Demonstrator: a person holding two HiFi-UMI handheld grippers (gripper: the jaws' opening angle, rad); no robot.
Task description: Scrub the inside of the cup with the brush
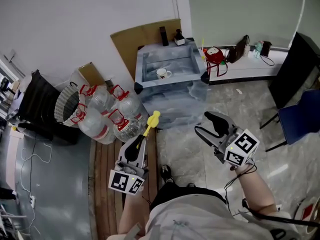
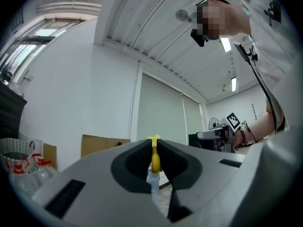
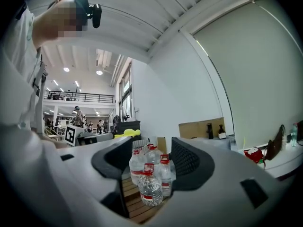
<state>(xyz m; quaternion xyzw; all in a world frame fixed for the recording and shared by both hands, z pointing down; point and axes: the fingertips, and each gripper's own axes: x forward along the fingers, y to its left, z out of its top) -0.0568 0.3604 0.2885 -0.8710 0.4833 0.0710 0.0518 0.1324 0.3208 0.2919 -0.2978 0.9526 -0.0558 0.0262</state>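
Brush point(image 1: 151, 121) clamped in left gripper point(image 1: 141, 140); right gripper point(image 1: 204, 123) stands with jaws apart, empty, bottles point(image 3: 150, 174) showing beyond; cup point(image 1: 162, 74) sits in basin point(image 1: 140, 66) well ahead

Ahead of you, the plastic-wrapped basin stand point(image 1: 172, 101) has the white cup point(image 1: 162, 73) sitting in its sunken top and two dark bottles point(image 1: 179, 37) on its back rim. Your floor point(image 1: 182, 150) carries a cluster of big water jugs point(image 1: 107, 115) just left of the stand, with a wire basket point(image 1: 65, 104) beside them.

water bottles point(image 1: 107, 115) beside tub point(image 1: 175, 104), floor point(image 1: 240, 109) right open
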